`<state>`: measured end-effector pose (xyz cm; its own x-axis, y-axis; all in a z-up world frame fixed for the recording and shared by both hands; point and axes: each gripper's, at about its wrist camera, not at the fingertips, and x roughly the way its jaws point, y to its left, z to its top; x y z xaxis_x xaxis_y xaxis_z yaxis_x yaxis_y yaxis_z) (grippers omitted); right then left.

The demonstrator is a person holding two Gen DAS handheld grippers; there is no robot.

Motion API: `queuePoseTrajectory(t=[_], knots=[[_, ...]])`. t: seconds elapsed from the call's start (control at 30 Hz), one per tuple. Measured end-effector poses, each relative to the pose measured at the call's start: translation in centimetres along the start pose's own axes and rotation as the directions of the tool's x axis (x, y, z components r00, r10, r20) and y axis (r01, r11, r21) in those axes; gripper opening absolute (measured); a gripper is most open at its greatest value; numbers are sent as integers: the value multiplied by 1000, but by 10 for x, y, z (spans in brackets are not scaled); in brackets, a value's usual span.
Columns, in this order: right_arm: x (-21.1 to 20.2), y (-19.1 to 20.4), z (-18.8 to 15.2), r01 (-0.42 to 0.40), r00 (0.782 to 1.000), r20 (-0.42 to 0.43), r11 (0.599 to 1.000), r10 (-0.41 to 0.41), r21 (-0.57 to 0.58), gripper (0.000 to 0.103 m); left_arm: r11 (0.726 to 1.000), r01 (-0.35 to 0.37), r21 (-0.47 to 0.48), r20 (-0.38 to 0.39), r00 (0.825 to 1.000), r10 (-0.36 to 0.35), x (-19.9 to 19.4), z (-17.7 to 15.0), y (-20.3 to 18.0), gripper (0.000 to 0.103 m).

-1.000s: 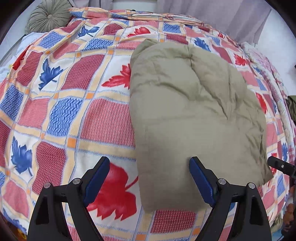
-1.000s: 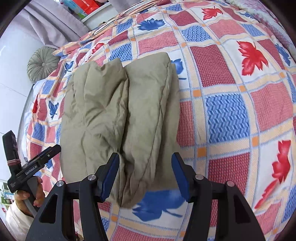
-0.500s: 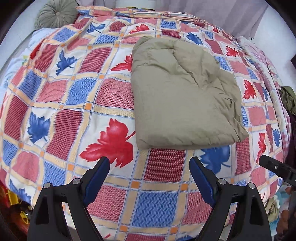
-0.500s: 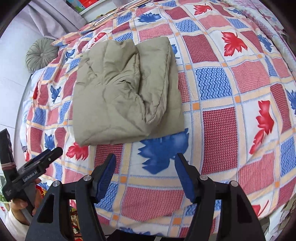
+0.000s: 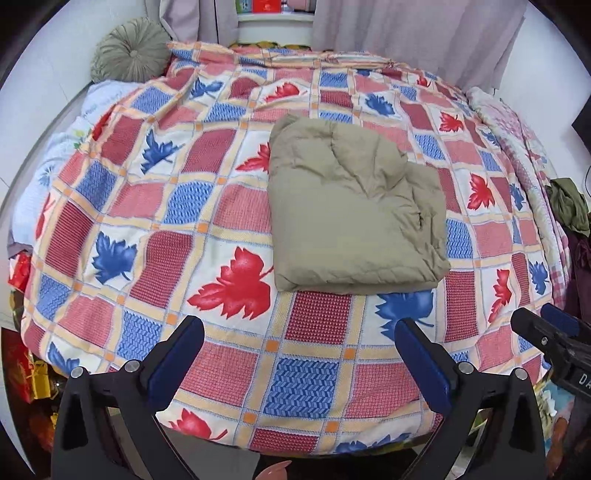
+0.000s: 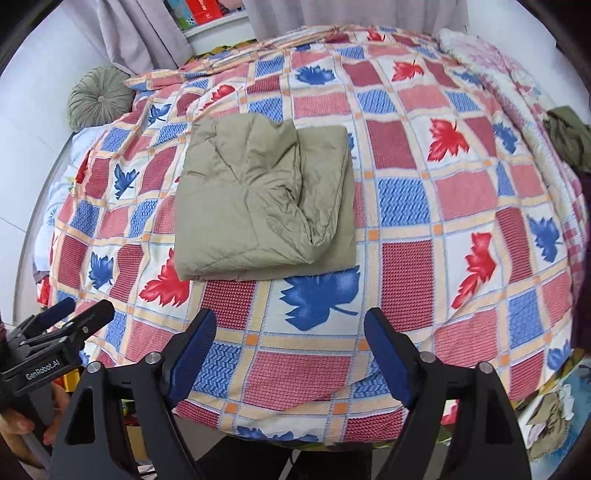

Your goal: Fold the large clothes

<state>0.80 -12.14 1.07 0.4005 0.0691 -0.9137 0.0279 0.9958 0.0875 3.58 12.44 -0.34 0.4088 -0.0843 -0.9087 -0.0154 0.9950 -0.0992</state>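
Both claws have pulled back from the garment over the last second. Earlier, the left claw and the right claw straddled the near edge of the folded olive padded garment; now both hang over the near edge of the bed, well apart from it, jaws spread wide and holding nothing. In each wrist view the other claw shows at the frame edge, equally withdrawn.

This retreat suggests that the fold on this piece is finished, or close to it.

The garment lies near the middle of the leaf-patterned bedspread as a compact, roughly rectangular bundle. Its long axis runs from the near edge of the bed toward the curtains, slightly longer than wide. The near and left edges are straight and closed. The upper layer is puckered, with a loose pocket of fabric opening toward the right side, visible in the right wrist view.

A round green cushion sits at the far left corner.
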Motion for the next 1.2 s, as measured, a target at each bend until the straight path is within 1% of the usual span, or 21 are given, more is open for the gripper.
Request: queuePoseTrajectory(t=[0.07, 0.1, 0.2, 0.33, 0.5, 0.63, 0.93, 1.2], knots=[[-10, 2, 0, 11, 1000, 25, 1000, -11, -4, 101, 1000, -10, 14, 20, 1000, 10, -10, 1, -4, 103], [-16, 3, 1, 12, 999, 44, 1000, -12, -4, 103, 1000, -15, 18, 30, 999, 15, -15, 1, -5, 103], [-28, 6, 1, 18, 997, 81, 1000, -19, 7, 103, 1000, -27, 10, 53, 998, 26, -26, 3, -6, 103], [-36, 12, 6, 63, 995, 85, 998, -61, -20, 103, 999, -46, -16, 78, 996, 47, -40, 6, -3, 103], [-50, 20, 9, 64, 991, 120, 997, -60, -31, 103, 996, -78, -33, 110, 991, 81, -53, 11, 3, 103], [-56, 26, 11, 67, 988, 140, 997, -61, -39, 103, 998, -56, -34, 111, 992, 59, -59, 11, 4, 103], [-64, 29, 11, 57, 986, 158, 998, -52, -27, 103, 999, -51, -10, 119, 992, 52, -67, 7, -3, 103], [-64, 27, 12, 56, 986, 157, 998, -51, -31, 103, 998, -54, -11, 121, 991, 55, -68, 4, -4, 103]])
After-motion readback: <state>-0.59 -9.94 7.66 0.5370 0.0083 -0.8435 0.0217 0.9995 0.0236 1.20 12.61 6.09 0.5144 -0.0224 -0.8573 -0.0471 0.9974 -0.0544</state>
